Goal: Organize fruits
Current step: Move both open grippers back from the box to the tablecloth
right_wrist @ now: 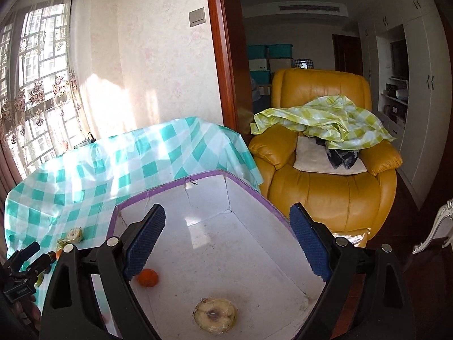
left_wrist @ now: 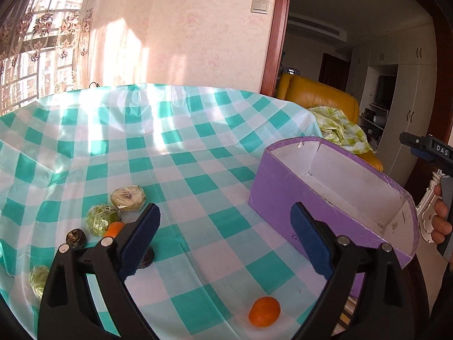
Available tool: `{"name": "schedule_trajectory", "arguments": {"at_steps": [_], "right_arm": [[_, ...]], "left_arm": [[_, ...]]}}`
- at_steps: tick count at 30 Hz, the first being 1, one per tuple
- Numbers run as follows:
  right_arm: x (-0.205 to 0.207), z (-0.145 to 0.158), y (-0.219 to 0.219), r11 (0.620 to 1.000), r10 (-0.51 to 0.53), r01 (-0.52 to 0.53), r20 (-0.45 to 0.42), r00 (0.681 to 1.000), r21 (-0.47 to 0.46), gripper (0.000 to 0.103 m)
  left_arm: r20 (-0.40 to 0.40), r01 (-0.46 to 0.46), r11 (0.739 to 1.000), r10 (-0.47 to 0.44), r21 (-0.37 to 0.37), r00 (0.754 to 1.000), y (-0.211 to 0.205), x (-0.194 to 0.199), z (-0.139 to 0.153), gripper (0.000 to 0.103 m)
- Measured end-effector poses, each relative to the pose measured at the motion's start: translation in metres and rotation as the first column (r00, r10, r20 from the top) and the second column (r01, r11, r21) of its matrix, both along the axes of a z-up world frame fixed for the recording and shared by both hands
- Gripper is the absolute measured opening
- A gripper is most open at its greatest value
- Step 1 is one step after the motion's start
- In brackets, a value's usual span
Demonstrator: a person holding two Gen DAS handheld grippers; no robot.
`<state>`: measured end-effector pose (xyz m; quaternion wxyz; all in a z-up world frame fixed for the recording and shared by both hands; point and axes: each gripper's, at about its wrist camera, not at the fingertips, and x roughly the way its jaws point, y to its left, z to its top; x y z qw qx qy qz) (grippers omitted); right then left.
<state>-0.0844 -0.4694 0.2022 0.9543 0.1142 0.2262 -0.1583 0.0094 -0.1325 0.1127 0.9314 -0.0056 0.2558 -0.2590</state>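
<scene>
Box [right_wrist: 254, 243] long axis runs away from right gripper [right_wrist: 228, 240]; tangerine [right_wrist: 147, 277], possibly wrapped pear [right_wrist: 215, 314] inside.

The left gripper [left_wrist: 225, 236] has its jaws wide apart and holds nothing. The right gripper [right_wrist: 228, 238] is also wide and empty, tilted downward.

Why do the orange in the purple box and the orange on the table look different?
The orange in the box lies on the white floor of the purple box, beside a wrapped fruit half. The orange on the table lies alone on the checked cloth, outside. Both are small, round and orange.
</scene>
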Motion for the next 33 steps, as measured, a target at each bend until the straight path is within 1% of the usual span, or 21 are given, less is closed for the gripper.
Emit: {"name": "schedule_trajectory", "arguments": {"at_steps": [1,5,8,12,15,18,21,24,26,28,33], "right_arm": [[-0.001,0.001,0.005,0.999,0.029,-0.03,0.014,0.999,0.013,0.087],[0.003,0.003,0.031,0.995,0.095,-0.095,0.027,0.995,-0.017,0.087],[0.001,0.007,0.047,0.985,0.171,-0.172,0.067,0.983,0.004,0.087],[0.002,0.01,0.072,0.969,0.247,-0.247,0.082,0.966,-0.01,0.087],[0.008,0.009,0.089,0.959,0.283,-0.282,0.062,0.957,-0.03,0.087],[0.015,0.006,0.105,0.949,0.315,-0.313,0.042,0.948,-0.04,0.087],[0.021,0.001,0.12,0.935,0.354,-0.353,0.021,0.935,-0.03,0.087],[0.028,-0.008,0.132,0.917,0.399,-0.399,0.006,0.917,0.003,0.087],[0.035,-0.015,0.142,0.908,0.419,-0.418,-0.024,0.908,0.012,0.087],[0.04,-0.024,0.154,0.896,0.444,-0.444,-0.054,0.894,0.017,0.087],[0.054,-0.043,0.184,0.867,0.496,-0.497,-0.123,0.86,0.021,0.087]], "left_arm": [[-0.004,-0.029,1.0,0.029,-0.004,1.0,0.01,0.0,-0.003,0.093],[-0.019,-0.128,0.992,0.128,-0.014,0.992,0.044,-0.001,-0.015,0.087],[-0.038,-0.192,0.981,0.191,-0.024,0.981,0.071,-0.002,-0.023,0.086],[-0.05,-0.266,0.964,0.265,-0.009,0.963,0.102,-0.005,-0.033,0.085],[-0.072,-0.317,0.949,0.316,0.002,0.946,0.124,-0.006,-0.04,0.081],[-0.09,-0.356,0.934,0.355,0.002,0.931,0.144,-0.009,-0.047,0.08],[-0.114,-0.391,0.92,0.389,0.004,0.914,0.162,-0.009,-0.053,0.076],[-0.144,-0.423,0.906,0.42,0.008,0.896,0.176,-0.006,-0.06,0.075],[-0.166,-0.44,0.898,0.436,0.013,0.884,0.184,-0.005,-0.064,0.074],[-0.184,-0.462,0.886,0.46,0.036,0.869,0.189,-0.002,-0.068,0.073],[-0.231,-0.489,0.87,0.488,0.056,0.842,0.202,0.003,-0.076,0.073]]}}
